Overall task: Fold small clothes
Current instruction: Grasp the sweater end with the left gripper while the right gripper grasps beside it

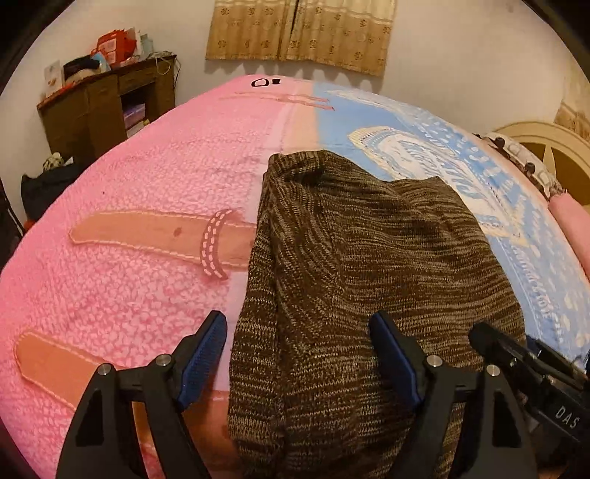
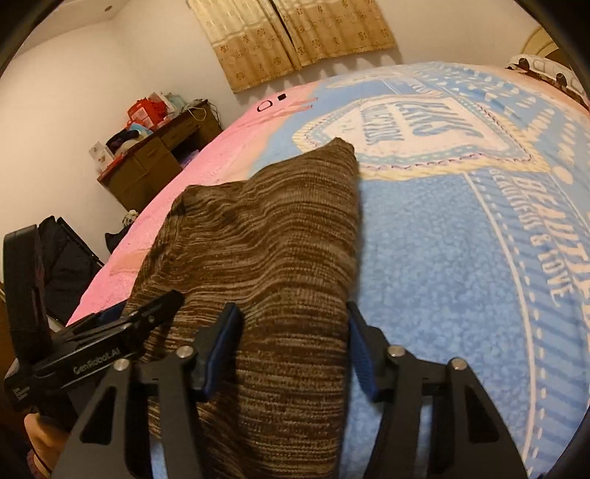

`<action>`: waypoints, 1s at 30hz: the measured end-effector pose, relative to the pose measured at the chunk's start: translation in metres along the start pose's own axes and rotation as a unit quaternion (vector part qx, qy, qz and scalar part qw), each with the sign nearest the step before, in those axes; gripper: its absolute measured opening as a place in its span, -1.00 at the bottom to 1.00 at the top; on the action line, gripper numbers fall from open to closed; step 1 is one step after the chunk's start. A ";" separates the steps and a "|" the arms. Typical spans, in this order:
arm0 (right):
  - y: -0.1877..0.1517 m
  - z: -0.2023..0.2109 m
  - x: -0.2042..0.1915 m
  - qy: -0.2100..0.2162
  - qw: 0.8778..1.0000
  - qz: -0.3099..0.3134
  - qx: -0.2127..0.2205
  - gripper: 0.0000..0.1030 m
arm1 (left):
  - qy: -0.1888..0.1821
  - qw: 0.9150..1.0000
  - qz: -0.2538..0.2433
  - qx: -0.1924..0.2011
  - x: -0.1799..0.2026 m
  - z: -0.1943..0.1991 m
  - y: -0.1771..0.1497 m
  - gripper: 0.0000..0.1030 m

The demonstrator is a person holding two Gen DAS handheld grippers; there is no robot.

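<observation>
Knitted garment (image 1: 368, 265): mottled brown and tan yarn in fine streaks. Blanket (image 1: 121, 294) on the bed: textured pink half with peach strap motifs outlined in pale stitching; pale blue half toward the headboard edge, printed with white lettering and a cream-bordered badge. Claws: left claw (image 1: 298, 353) and right claw (image 2: 293, 342) black with blue pads. Curtain (image 1: 300, 31): beige with gold medallions. Cabinet (image 1: 107, 107): dark brown.

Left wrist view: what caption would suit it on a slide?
Open left gripper poised over a folded brown knit garment on a pink-and-blue blanket.
</observation>
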State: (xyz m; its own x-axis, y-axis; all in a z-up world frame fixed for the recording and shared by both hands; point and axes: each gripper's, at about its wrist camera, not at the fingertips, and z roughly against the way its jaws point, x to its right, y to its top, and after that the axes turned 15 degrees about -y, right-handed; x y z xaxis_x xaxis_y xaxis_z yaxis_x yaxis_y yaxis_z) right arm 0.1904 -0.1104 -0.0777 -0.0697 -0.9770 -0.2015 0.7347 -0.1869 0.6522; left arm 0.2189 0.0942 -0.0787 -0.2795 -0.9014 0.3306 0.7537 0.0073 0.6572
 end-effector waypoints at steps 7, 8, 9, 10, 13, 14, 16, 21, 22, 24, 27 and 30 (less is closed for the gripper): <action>0.000 0.000 -0.002 0.001 1.000 0.000 -0.003 0.11 | -0.004 1.000 0.003 0.003 -0.003 0.001 -0.001 0.58; 0.001 -0.001 -0.003 -0.002 1.000 0.002 -0.003 0.12 | -0.005 1.000 0.004 0.003 -0.003 0.001 -0.001 0.58; 0.001 -0.001 -0.004 -0.005 1.000 0.005 -0.004 0.12 | -0.005 1.000 0.003 0.004 -0.003 0.000 0.000 0.58; 0.001 -0.001 -0.005 -0.009 1.000 0.009 -0.004 0.12 | -0.005 1.000 0.002 0.003 -0.003 0.000 0.000 0.58; 0.002 0.000 -0.012 -0.027 0.999 0.024 0.000 0.04 | -0.006 1.000 0.002 0.001 -0.005 -0.001 0.001 0.57; 0.002 0.001 -0.017 -0.037 0.999 0.036 0.004 -0.03 | -0.007 1.000 0.001 0.001 -0.004 0.000 0.000 0.47; 0.001 0.003 -0.024 -0.051 0.997 0.053 0.011 -0.15 | -0.027 1.000 -0.006 0.001 0.000 0.001 0.000 -0.03; -0.003 0.009 -0.036 -0.081 0.993 0.080 0.039 -0.39 | -0.011 1.000 -0.024 0.009 0.012 0.001 -0.002 -0.18; -0.004 0.010 -0.038 -0.086 0.992 0.084 0.044 -0.40 | -0.009 1.000 -0.016 0.012 0.010 0.002 -0.002 -0.26; -0.006 0.014 -0.043 -0.098 0.989 0.096 0.058 -0.45 | -0.001 1.000 -0.009 0.016 0.010 0.006 0.000 -0.43; -0.008 0.024 -0.051 -0.110 0.984 0.112 0.086 -0.49 | 0.015 0.999 -0.027 0.020 0.017 0.012 -0.001 -0.53; -0.009 0.033 -0.051 -0.099 0.985 0.102 0.098 -0.50 | 0.015 0.999 -0.028 0.025 0.018 0.019 -0.003 -0.55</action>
State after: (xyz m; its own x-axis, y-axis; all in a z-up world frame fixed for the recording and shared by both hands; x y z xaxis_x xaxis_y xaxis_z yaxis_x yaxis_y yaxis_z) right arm 0.1650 -0.0627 -0.0488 -0.0782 -0.9936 0.0820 0.6032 0.0184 0.7974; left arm 0.2004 0.0864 -0.0616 -0.3014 -0.9135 0.2732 0.7073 -0.0221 0.7065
